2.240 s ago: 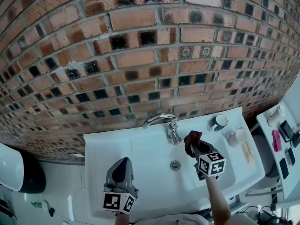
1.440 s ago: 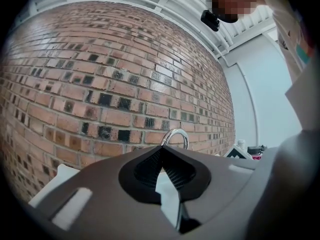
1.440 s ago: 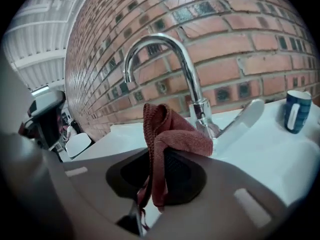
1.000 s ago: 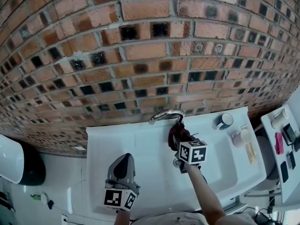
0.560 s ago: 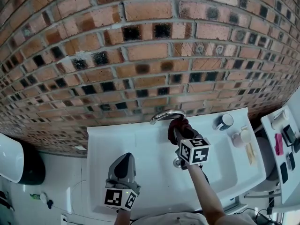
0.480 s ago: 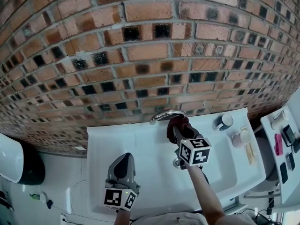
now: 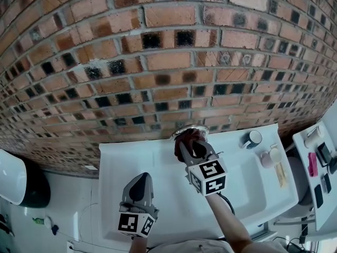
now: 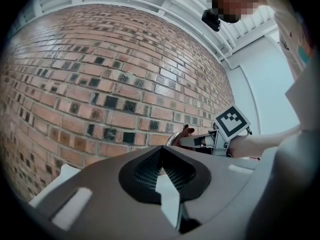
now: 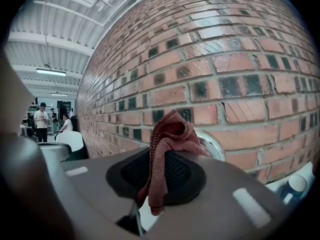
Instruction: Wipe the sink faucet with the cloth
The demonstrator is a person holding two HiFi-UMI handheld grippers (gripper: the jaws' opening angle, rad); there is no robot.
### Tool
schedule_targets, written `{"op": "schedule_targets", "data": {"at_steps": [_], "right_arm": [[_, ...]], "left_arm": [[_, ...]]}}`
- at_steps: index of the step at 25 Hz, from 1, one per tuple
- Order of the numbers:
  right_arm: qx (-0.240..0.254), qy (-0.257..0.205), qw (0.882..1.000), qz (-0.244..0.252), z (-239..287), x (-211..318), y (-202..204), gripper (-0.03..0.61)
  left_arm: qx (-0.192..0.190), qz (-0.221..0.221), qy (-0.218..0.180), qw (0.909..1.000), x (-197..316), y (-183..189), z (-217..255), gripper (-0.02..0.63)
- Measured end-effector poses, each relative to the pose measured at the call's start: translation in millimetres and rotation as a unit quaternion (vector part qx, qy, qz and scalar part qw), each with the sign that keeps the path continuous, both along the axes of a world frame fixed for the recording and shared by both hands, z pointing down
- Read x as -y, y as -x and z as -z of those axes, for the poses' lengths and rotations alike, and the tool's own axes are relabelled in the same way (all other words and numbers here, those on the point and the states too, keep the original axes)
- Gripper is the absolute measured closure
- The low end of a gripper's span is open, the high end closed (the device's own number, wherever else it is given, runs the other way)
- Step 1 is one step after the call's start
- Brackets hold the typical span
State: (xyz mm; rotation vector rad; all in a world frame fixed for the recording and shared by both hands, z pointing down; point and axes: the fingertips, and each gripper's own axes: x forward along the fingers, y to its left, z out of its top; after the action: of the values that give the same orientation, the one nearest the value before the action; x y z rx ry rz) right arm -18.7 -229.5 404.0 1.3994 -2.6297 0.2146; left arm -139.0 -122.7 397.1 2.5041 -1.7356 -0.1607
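My right claw (image 7: 189, 145) clamps the red cloth (image 9: 169, 136), and the faucet (image 9: 214, 143) spout is just beyond its tips. I'd press lightly on the chrome and sweep along the curve. My left claw (image 8: 161, 170) hangs closed and empty, well apart.

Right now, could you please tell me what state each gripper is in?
Left gripper: shut, holding nothing.
Right gripper: shut on the red cloth.
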Motion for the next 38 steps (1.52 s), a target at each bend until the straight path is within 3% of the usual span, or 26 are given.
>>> {"op": "schedule_targets", "data": {"at_steps": [14, 30, 38], "right_arm": [[-0.071, -0.002, 0.99, 0.119, -24, -33, 65, 0.528], [-0.047, -0.051, 0.995, 0.065, 32, -5, 32, 0.528], [-0.041, -0.075, 0.996, 0.009, 57, 8, -12, 0.528]], "left_arm": [[-0.002, 0.005, -0.001, 1.0, 0, 3, 1, 0.609], [-0.006, 0.009, -0.001, 0.9999, 1, 8, 1, 0.609], [-0.007, 0.005, -0.003, 1.0, -1, 3, 3, 0.609]]}}
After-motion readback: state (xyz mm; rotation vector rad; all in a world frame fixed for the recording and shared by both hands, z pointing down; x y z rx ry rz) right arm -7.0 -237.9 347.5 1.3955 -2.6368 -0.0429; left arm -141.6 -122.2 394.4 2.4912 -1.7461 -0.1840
